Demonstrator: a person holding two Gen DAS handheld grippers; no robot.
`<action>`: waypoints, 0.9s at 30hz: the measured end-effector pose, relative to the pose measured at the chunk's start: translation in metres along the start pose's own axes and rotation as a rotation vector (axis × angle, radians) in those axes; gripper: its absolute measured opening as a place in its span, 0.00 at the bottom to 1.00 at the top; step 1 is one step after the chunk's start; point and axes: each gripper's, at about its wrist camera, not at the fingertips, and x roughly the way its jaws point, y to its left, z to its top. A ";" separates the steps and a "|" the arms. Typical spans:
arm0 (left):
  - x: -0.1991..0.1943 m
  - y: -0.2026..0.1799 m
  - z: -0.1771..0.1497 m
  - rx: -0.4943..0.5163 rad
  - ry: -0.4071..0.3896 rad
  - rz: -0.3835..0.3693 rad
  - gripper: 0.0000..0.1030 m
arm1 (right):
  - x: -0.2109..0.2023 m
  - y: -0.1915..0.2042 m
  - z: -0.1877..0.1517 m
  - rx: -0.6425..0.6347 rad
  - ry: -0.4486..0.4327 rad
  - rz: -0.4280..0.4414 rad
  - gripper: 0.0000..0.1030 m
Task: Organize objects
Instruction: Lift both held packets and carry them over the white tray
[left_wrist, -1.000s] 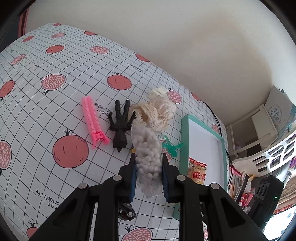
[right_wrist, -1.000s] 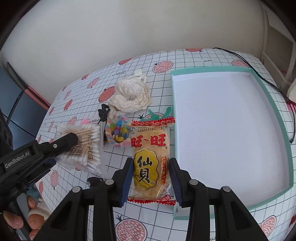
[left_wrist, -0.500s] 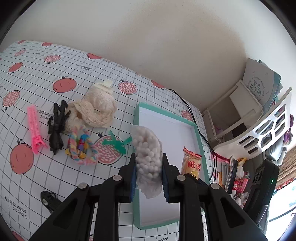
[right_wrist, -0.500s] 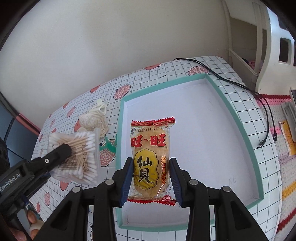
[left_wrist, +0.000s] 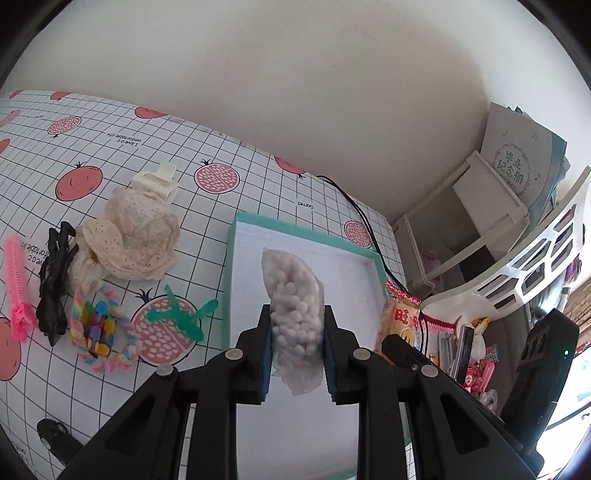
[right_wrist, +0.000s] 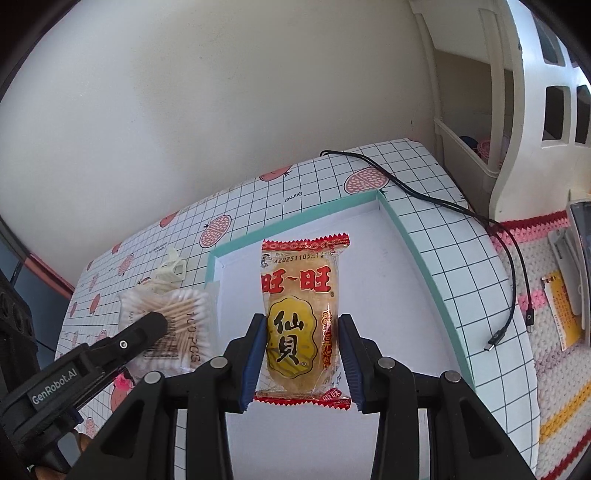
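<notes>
Left gripper (left_wrist: 297, 345): pinching a clear bag of cotton swabs (left_wrist: 295, 310) between its blue pads; held above the near half of the tray.
Right gripper (right_wrist: 303, 356): clamped on a red-and-yellow rice cracker packet (right_wrist: 300, 317), upright, printed side to the camera, over the tray's white floor.
Tray (right_wrist: 410, 240): shallow, teal rim, white inside; lies on the tablecloth (left_wrist: 122, 147), a white grid printed with pomegranates.
Items left of the tray, on the cloth: cream lace fabric (left_wrist: 133, 240) with a cream clip (left_wrist: 157, 181) at its far edge; black claw clip (left_wrist: 55, 280); pink comb clip (left_wrist: 14, 284); pastel braided ring holding small coloured pieces (left_wrist: 99, 328); green clip (left_wrist: 181, 314), nearest the tray rim.
Black cable (right_wrist: 461, 210): runs across the cloth's far corner, beside the tray, plug end near the table edge.
Background, right: white shelving (left_wrist: 480, 221), partly out of focus.
</notes>
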 end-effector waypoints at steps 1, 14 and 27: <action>0.004 0.000 0.002 -0.001 -0.002 -0.004 0.23 | 0.003 -0.001 0.001 -0.003 0.002 -0.009 0.40; 0.059 0.004 0.008 -0.029 -0.001 -0.065 0.23 | 0.037 -0.013 0.027 -0.020 0.004 -0.047 0.40; 0.094 0.014 0.007 -0.047 0.028 -0.049 0.24 | 0.075 -0.018 0.034 -0.045 0.062 -0.089 0.40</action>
